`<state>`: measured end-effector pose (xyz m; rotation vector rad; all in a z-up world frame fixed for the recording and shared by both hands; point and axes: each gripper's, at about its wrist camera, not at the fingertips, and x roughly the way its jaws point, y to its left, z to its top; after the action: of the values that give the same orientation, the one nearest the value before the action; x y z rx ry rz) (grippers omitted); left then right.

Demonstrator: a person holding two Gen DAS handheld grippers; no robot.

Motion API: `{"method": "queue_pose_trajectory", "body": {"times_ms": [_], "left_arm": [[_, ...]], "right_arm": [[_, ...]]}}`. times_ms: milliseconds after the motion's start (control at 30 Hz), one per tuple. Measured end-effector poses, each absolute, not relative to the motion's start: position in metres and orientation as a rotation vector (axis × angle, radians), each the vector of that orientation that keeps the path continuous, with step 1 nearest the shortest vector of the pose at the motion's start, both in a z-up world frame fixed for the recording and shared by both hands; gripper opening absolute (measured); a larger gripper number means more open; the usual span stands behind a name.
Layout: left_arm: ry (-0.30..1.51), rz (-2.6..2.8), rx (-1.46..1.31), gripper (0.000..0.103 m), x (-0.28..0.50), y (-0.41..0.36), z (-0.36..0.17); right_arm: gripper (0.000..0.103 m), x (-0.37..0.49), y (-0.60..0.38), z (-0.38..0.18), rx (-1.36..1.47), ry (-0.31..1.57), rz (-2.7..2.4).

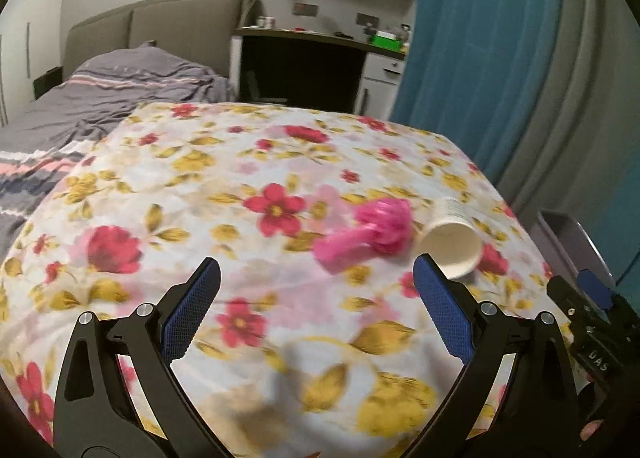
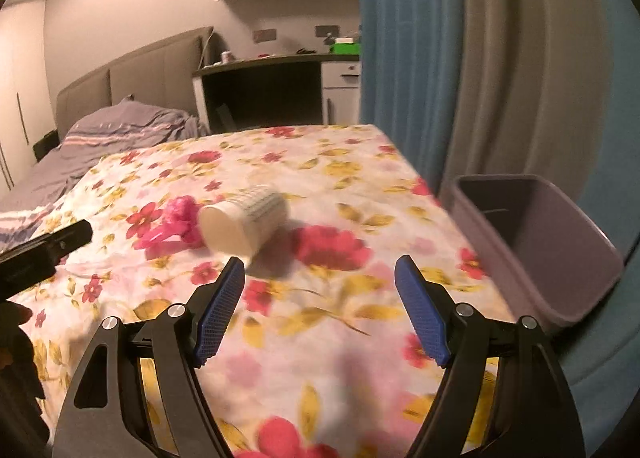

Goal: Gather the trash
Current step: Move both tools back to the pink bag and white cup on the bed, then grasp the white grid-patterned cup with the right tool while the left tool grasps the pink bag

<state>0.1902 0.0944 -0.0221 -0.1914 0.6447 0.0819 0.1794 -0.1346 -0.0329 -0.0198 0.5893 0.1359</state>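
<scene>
Pink wrapper (image 2: 176, 223) touches paper cup (image 2: 240, 223); grey bin (image 2: 560, 258) stands beside tablecloth (image 2: 320, 338).

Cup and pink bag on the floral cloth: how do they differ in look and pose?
The cup is white, rigid and smooth, with print on its side; the pink bag is crumpled and shapeless. The cup lies tipped on its side, mouth toward the cameras; the bag sits in a bunched heap. The cup is nearer the bin than the bag. Both rest on the cloth, side by side, ungripped.

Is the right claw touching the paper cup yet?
Apart. In the right wrist view the open right claw holds nothing, and flowered cloth shows between its fingertips and the cup lying ahead.
</scene>
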Motion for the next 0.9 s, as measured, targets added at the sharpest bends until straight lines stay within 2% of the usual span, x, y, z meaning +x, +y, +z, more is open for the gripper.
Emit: {"method": "queue_pose_trajectory", "body": {"times_ms": [200, 367, 467, 600, 667, 733, 800, 900], "left_arm": [[0.617, 0.135, -0.193, 0.095, 0.196, 0.116, -0.020], [0.624, 0.156, -0.211, 0.095, 0.205, 0.127, -0.023], [0.627, 0.147, -0.216, 0.095, 0.211, 0.127, -0.025], [0.634, 0.119, -0.202, 0.095, 0.219, 0.120, -0.028], [0.643, 0.099, -0.203, 0.095, 0.224, 0.115, -0.031], [0.654, 0.080, -0.209, 0.095, 0.229, 0.110, -0.033], [0.661, 0.061, -0.216, 0.095, 0.233, 0.106, -0.035], [0.669, 0.026, -0.219, 0.095, 0.240, 0.096, -0.038]], "right_arm": [[0.075, 0.204, -0.108, -0.047, -0.038, 0.628, 0.137], [0.068, 0.224, -0.090, -0.056, -0.050, 0.661, 0.143], [0.059, 0.235, -0.082, -0.061, -0.050, 0.682, 0.144], [0.034, 0.247, -0.078, -0.069, -0.049, 0.727, 0.147], [0.030, 0.249, -0.079, -0.070, -0.032, 0.736, 0.157], [0.015, 0.251, -0.080, -0.070, -0.032, 0.740, 0.158], [0.007, 0.253, -0.082, -0.071, -0.025, 0.751, 0.157], [0.004, 0.252, -0.088, -0.071, -0.009, 0.748, 0.155]]}}
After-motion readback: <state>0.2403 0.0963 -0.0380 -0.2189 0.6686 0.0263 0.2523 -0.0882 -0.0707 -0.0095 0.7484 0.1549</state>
